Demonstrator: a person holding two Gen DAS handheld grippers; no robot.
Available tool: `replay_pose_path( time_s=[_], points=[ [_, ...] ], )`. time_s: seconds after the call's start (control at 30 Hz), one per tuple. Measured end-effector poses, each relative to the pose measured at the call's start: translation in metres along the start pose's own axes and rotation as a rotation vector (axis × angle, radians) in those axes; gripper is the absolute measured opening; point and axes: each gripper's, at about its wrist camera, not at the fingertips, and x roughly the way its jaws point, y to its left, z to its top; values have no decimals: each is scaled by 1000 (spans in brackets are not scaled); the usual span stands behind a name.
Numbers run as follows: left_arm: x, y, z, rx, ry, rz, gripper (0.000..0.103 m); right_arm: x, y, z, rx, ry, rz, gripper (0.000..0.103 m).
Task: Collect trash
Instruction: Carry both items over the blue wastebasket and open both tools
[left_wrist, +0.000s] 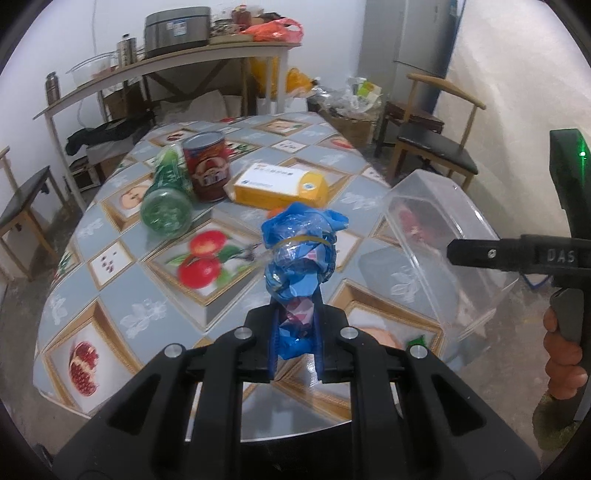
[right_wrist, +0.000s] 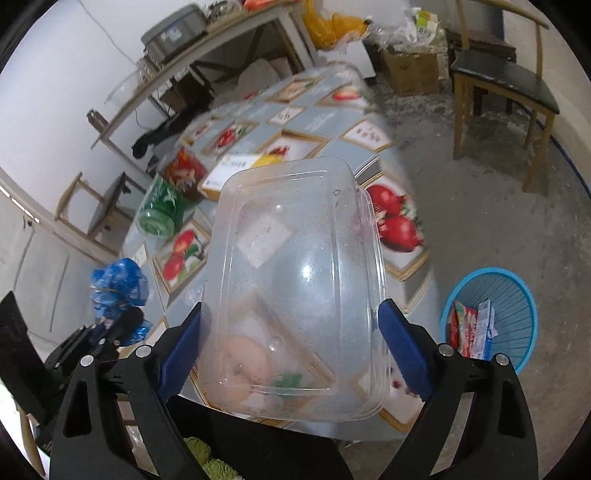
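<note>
Pinching a crumpled blue bag (left_wrist: 299, 254), the left claw (left_wrist: 295, 332) is nearly closed. The right claw (right_wrist: 291, 343), spread wide, grips a clear box (right_wrist: 295, 280) between its pads; right of it sits a blue bin (right_wrist: 517, 295).

- One crumpled blue bag (left_wrist: 301, 251), at the centre of the left view.
- One clear plastic box (right_wrist: 295, 288), upside down.
- One green bottle (left_wrist: 168, 192) lying on the worktop (left_wrist: 147, 295), at 10 o'clock from the bag.
- One red can (left_wrist: 207, 166) standing beside it.
- One yellow-and-white carton (left_wrist: 280, 184), at 12 o'clock.
- One blue basket (right_wrist: 491, 317) on the floor, with wrappers inside.
- Two tools: left (left_wrist: 295, 332), right (right_wrist: 291, 354).
</note>
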Motion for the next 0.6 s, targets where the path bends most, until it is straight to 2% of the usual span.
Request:
replay_pose_path(
  time_s=[0.17, 0.27, 0.4, 0.5, 0.6],
  points=[
    [4, -22, 15, 26, 14, -113, 13, -32, -29, 0, 73, -72, -12, 89],
    [16, -41, 28, 34, 60, -236, 13, -53, -54, -4, 139, -123, -50, 89],
    [35, -76, 45, 78, 115, -353, 13, -80, -105, -18, 263, -182, -124, 89],
    [61, -113, 54, 123, 205, -428, 13, -85, -152, -36, 385, -181, -148, 89],
    [92, -159, 56, 178, 310, -483, 13, -72, -201, -60, 519, -140, -143, 89]
  ],
)
